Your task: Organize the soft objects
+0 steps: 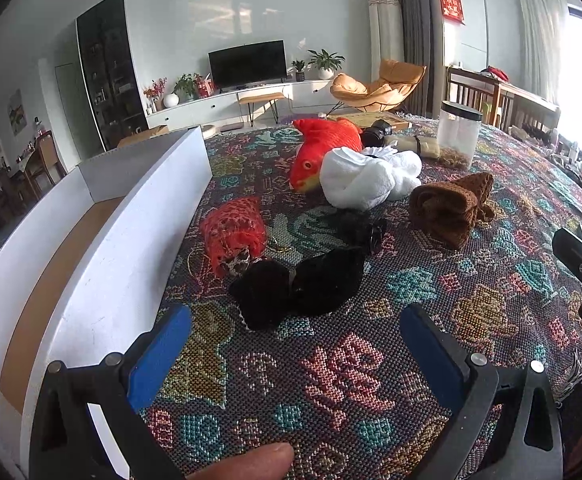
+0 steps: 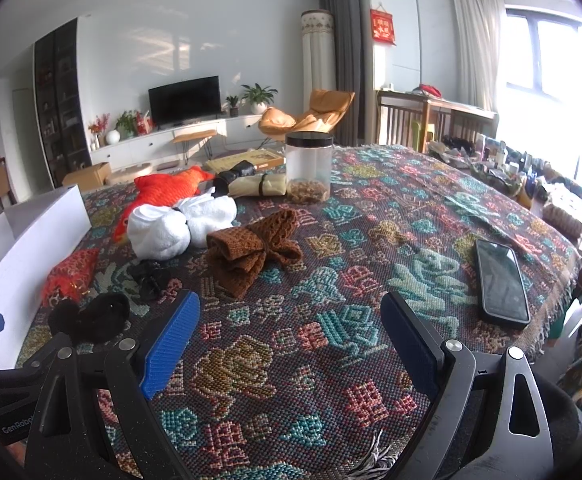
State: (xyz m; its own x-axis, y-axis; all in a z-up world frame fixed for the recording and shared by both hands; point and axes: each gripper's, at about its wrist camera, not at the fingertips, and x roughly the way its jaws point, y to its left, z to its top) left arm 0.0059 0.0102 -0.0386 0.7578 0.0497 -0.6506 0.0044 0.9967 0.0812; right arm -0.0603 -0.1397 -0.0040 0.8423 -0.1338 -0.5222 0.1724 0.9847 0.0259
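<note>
The left gripper (image 1: pixel 295 344) hangs low over the patterned cloth (image 1: pixel 471 280) on the worktop with its jaws spread wide and nothing between them. Straight ahead of the gap, just past the blue pads, lies the black bundle (image 1: pixel 299 286). It looks like two dark lumps joined at a pinched waist, with its long axis running crosswise to the line of the jaws and rising a little to the right. Just to its left stands the long wall of the white box (image 1: pixel 131 236), which seems the likely place for the soft things.

The right gripper (image 2: pixel 291 338) also has its jaws spread and empty. From there the black bundle (image 2: pixel 91 316) sits off to the left, beyond the left pad, so the left hand is clearly the nearer one. The brown knitted roll (image 2: pixel 251 252) lies ahead of the right jaws but farther off.

A short push forward, closing across the waist, looks like what the grasp needs.
</note>
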